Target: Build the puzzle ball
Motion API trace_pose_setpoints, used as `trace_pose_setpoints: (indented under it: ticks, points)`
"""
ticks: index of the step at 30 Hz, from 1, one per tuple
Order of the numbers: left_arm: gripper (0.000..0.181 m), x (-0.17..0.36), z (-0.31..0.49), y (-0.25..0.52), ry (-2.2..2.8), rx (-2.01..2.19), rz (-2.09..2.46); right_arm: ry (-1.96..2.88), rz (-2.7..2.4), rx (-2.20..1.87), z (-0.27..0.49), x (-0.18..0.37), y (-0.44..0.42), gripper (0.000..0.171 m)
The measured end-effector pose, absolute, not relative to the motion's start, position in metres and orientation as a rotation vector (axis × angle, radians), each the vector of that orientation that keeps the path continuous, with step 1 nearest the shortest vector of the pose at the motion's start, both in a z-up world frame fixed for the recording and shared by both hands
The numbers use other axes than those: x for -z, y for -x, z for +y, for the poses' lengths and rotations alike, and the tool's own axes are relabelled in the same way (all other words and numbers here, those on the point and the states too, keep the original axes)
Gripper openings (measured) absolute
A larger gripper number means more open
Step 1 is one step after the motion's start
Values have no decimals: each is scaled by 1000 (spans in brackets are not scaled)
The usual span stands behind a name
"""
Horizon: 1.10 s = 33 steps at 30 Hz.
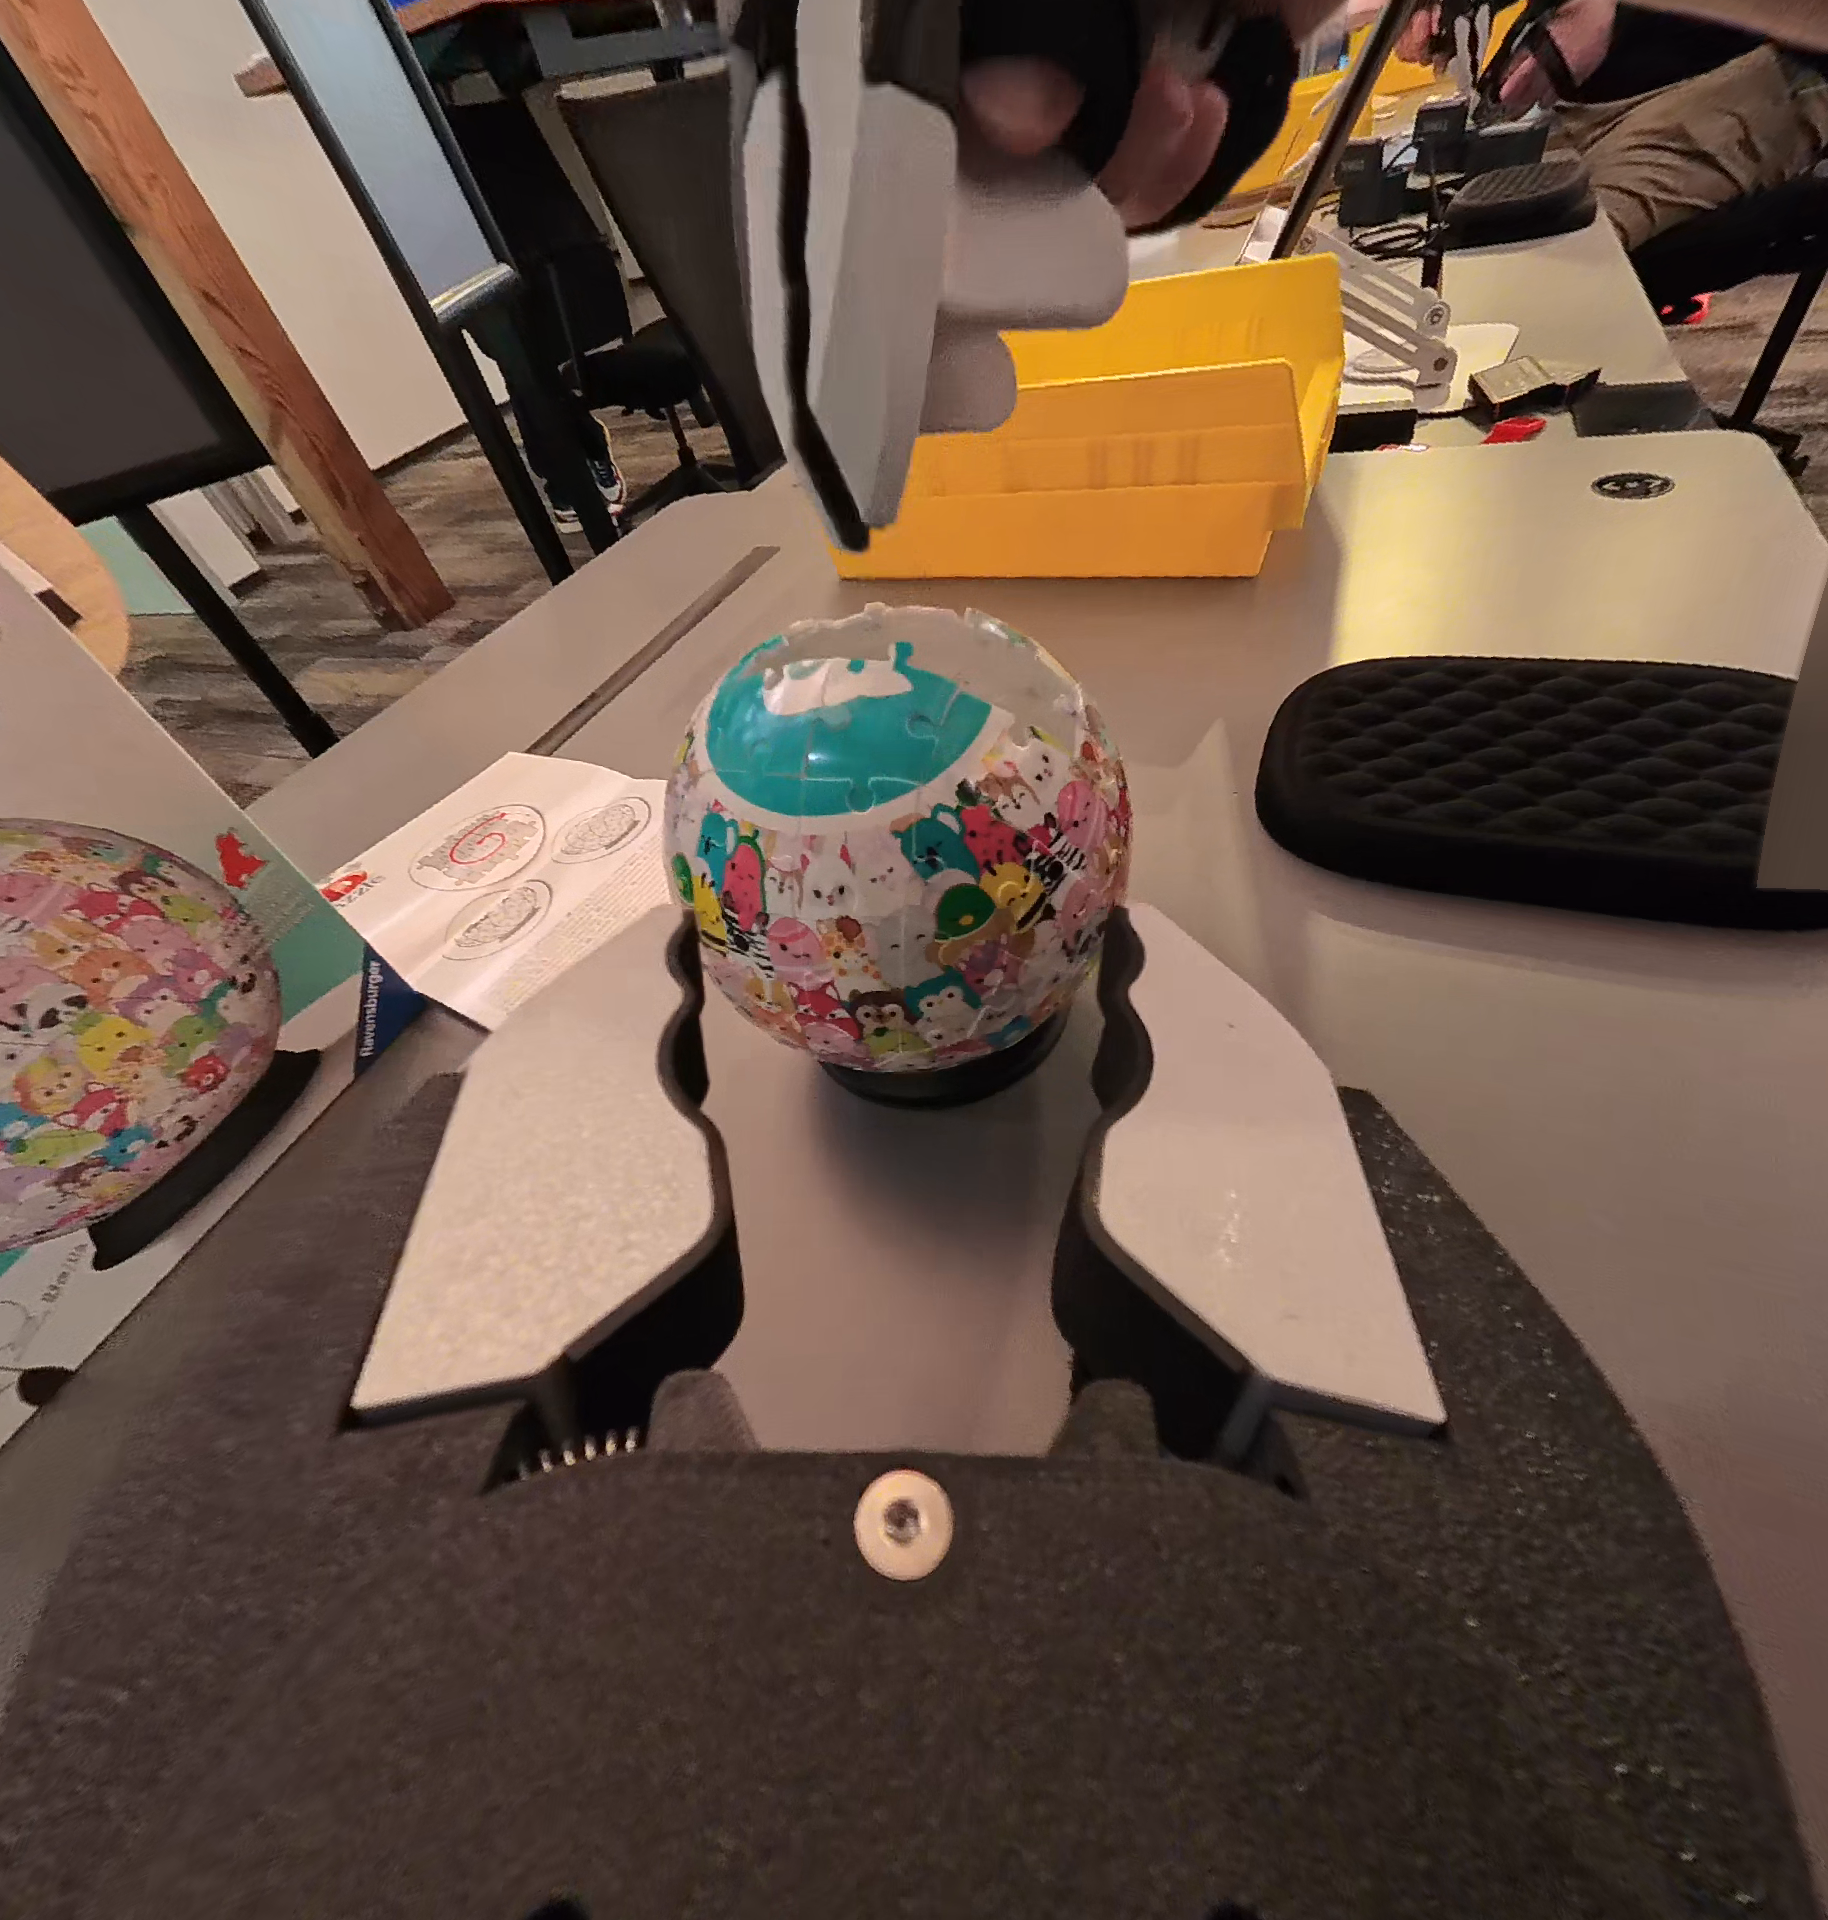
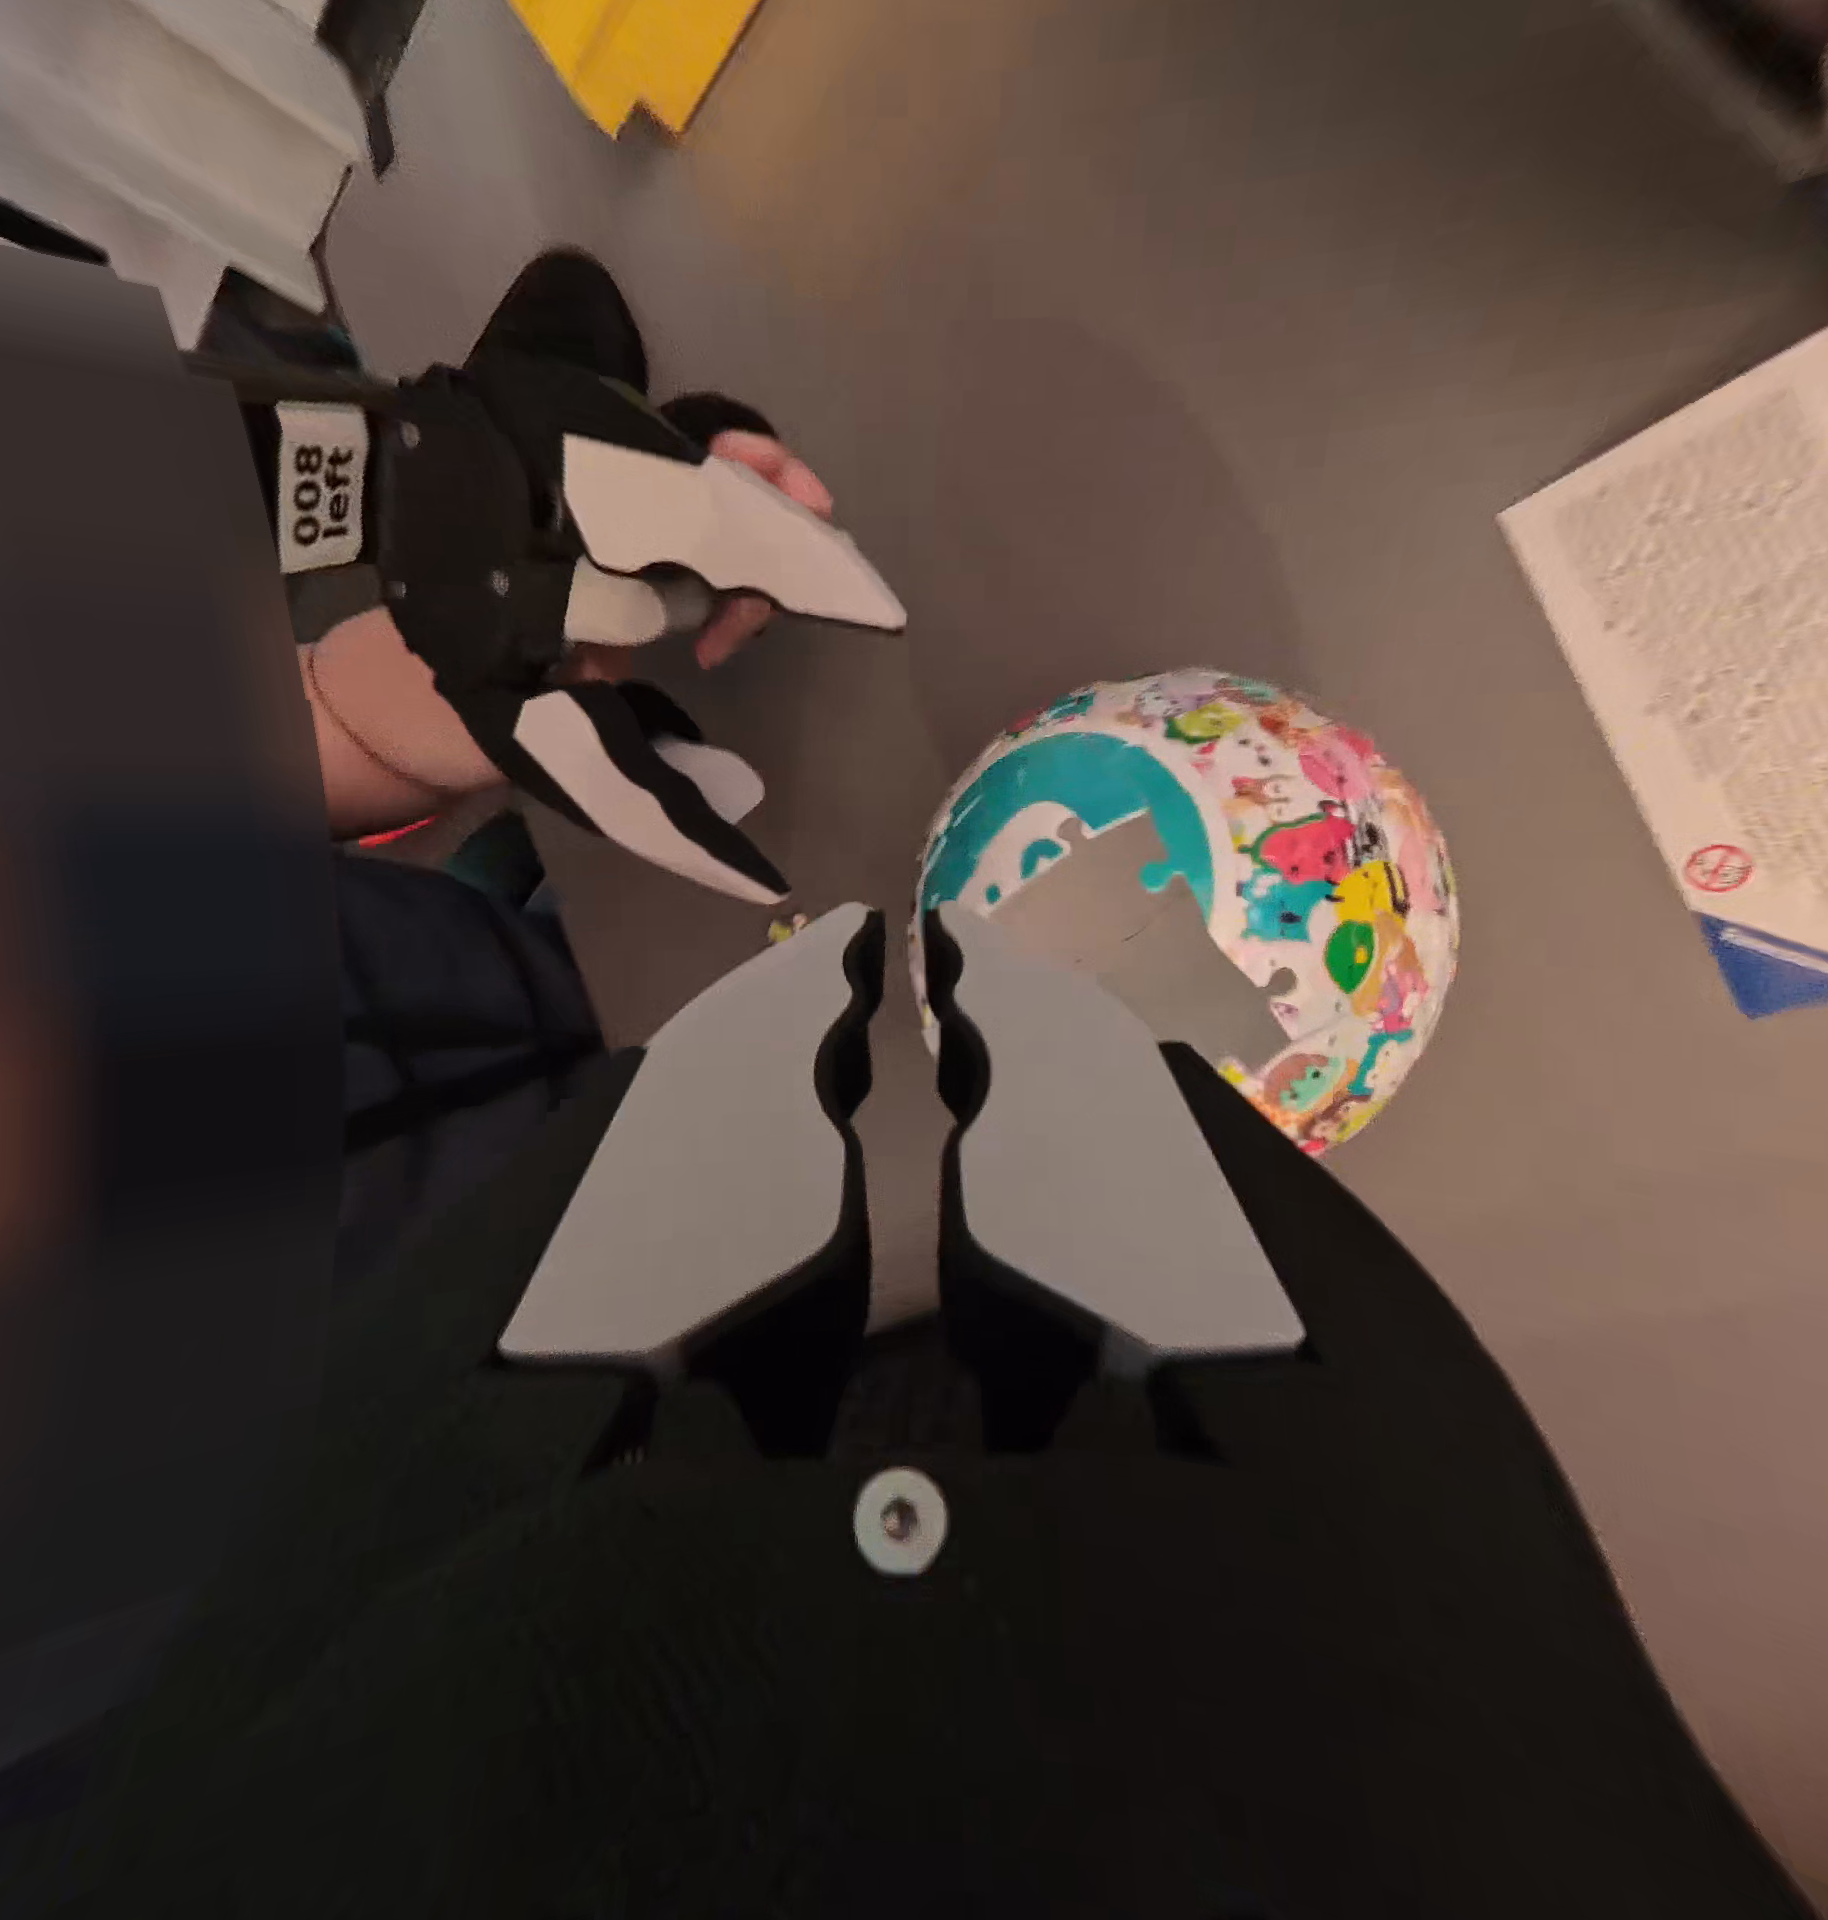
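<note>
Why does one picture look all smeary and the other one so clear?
Right wrist view: motion blur smears the puzzle ball and paper sheet. Left wrist view: ball sharp, glare on the table, wide-angle bending at the edges, right gripper overhead slightly blurred.

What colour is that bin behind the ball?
Yellow; the bin shows best in the left wrist view, behind the puzzle ball.

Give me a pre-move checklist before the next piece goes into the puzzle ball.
1. Puzzle ball seated upright on its black stand: ok.
2. Opening in the ball exposed at the top: ok.
3. Left hand-held gripper open, fingers flanking the ball without touching: ok.
4. Right hand-held gripper carrying a piece: not ok; narrow gap, nothing seen between the fingers.
5. Yellow bin holding pieces: cannot tell.
</note>
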<state>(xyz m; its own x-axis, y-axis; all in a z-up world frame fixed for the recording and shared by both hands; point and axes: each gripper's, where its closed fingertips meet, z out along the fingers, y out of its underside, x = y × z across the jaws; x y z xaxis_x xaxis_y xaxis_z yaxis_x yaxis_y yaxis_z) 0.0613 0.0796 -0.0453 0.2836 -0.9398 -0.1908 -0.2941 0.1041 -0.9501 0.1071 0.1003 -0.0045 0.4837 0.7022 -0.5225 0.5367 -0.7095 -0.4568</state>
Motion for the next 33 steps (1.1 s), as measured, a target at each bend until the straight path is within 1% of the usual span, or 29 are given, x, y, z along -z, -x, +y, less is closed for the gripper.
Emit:
trace_pose_setpoints:
  ticks: [2, 3, 5, 10, 28, 30, 32, 33]
  points:
    - [73, 47, 80, -62, 1424, 709, 1238, 2488, -978, -1017, 102, 8, -109, 6]
    - [73, 47, 79, -63, 1422, 710, 1241, 2471, -943, -1033, 102, 8, -108, 1]
    - [73, 46, 79, -62, 1421, 711, 1237, 2443, -964, -1055, 97, 10, -106, 1]
    - [73, 44, 82, -59, 1425, 716, 1221, 2446, -1048, -878, 97, 27, -111, 1]
    - [73, 42, 81, -57, 1420, 704, 1222, 2458, -1056, -781, 103, 29, -117, 1]
    - [73, 43, 82, -57, 1424, 705, 1222, 2429, -1026, -854, 104, 23, -114, 6]
    - [73, 45, 82, -58, 1425, 707, 1225, 2449, -956, -988, 101, 18, -110, 22]
    - [73, 46, 80, -59, 1421, 713, 1231, 2439, -949, -1071, 96, 15, -106, 23]
